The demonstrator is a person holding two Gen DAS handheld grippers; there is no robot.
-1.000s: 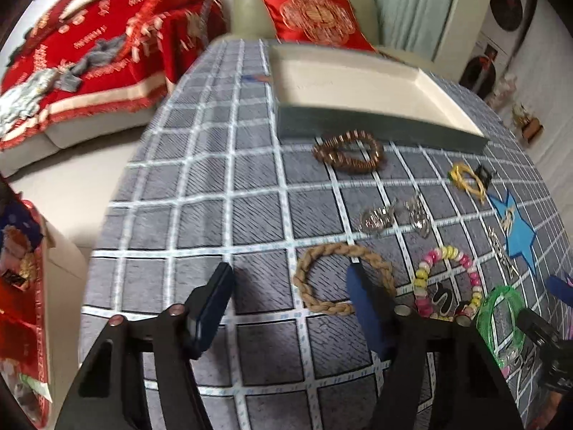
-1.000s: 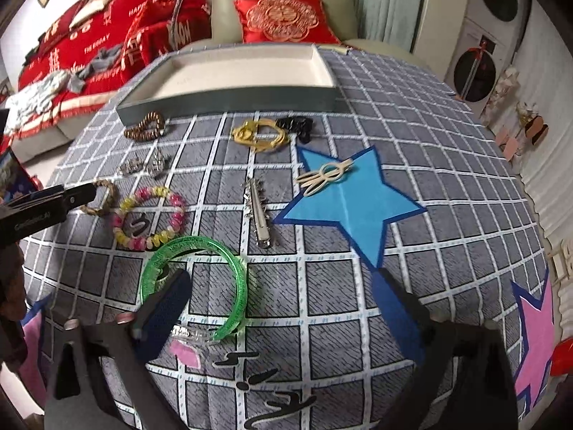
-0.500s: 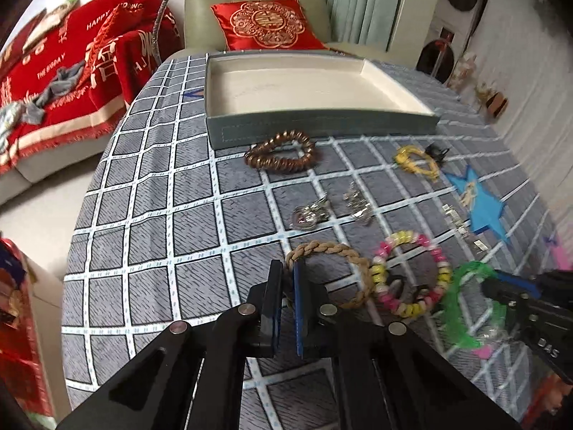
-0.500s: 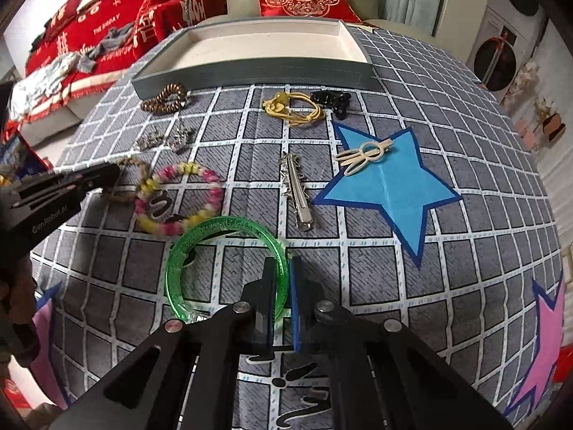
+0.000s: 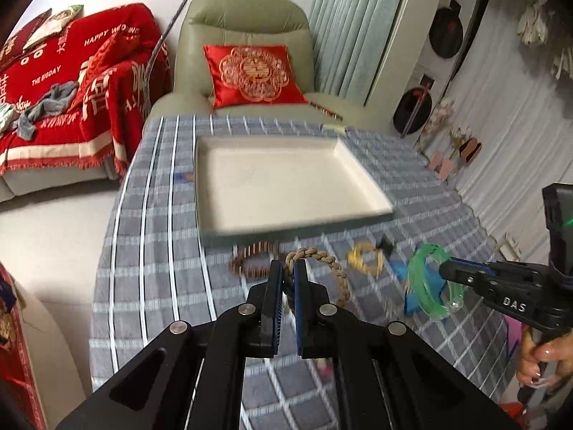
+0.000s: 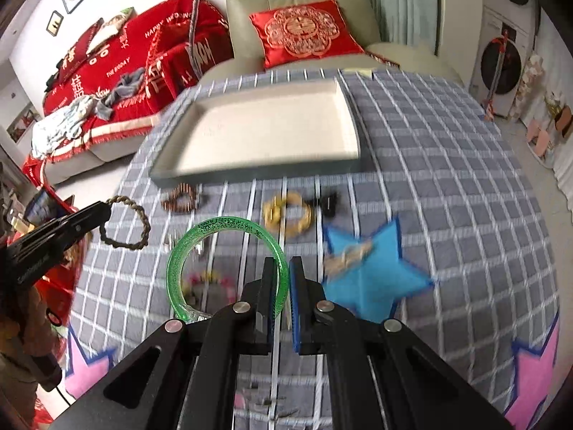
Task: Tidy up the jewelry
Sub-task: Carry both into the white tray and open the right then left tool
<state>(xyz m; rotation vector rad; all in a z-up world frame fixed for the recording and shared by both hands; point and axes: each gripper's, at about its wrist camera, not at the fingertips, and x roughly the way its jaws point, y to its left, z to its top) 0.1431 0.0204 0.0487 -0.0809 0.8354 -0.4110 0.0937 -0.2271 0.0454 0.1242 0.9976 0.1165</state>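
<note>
My left gripper (image 5: 287,272) is shut on a tan braided rope bracelet (image 5: 336,272) and holds it in the air above the table; both show at the left of the right wrist view, bracelet (image 6: 143,222). My right gripper (image 6: 283,268) is shut on a green glitter bangle (image 6: 218,225), also lifted; it shows in the left wrist view (image 5: 426,286). The grey tray with a cream inside (image 5: 286,229) (image 6: 250,173) lies ahead of both, empty.
On the checked cloth lie a brown bead bracelet (image 6: 181,199), a yellow hair tie (image 6: 286,211), a black clip (image 6: 329,202), a pale clip on a blue star (image 6: 351,251) and a pink-yellow bead bracelet (image 6: 207,279). An armchair with a red cushion (image 5: 254,71) stands behind the table.
Both grippers closed from open, the left on the rope bracelet, the right on the green bangle, then lifted them off the cloth and moved toward the tray.
</note>
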